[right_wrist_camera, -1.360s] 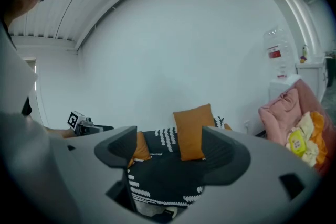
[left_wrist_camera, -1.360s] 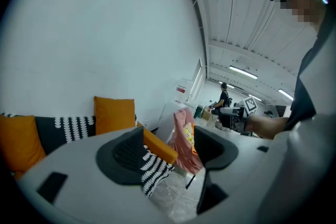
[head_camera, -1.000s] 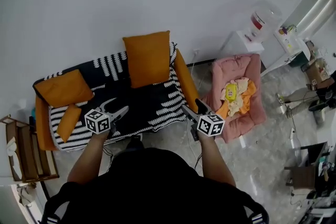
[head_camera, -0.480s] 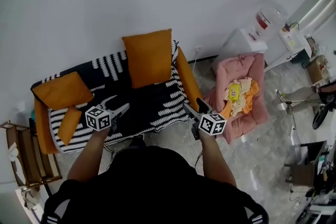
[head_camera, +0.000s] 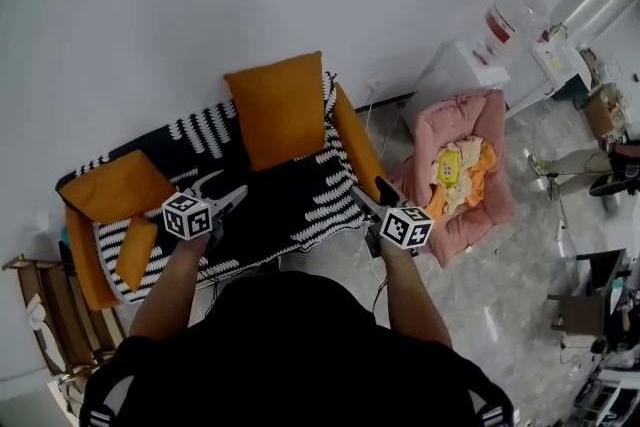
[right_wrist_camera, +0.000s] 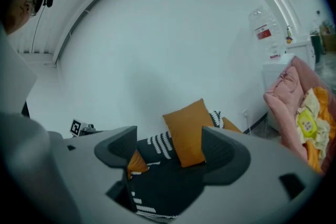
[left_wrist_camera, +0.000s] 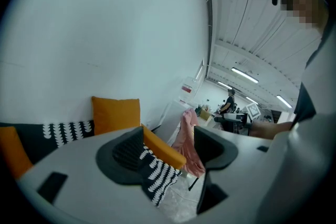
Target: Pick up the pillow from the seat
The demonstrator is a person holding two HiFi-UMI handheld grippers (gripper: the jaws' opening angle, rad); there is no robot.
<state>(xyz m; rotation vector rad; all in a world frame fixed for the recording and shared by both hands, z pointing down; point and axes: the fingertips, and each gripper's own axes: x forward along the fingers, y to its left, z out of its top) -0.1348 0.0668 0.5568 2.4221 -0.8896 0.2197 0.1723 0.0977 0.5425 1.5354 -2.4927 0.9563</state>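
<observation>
Orange pillow (head_camera: 278,110), upright on sofa seat (head_camera: 288,200): probably light, soft, squashable; pinch a top corner; left claw (head_camera: 225,187) and right claw (head_camera: 368,193) both parted, empty.

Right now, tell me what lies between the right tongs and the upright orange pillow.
Only the striped sofa cover. The head view shows nothing else between the open right tongs and the pillow.

A pink padded chair (head_camera: 457,111) stands beside a water dispenser (head_camera: 468,67).
</observation>
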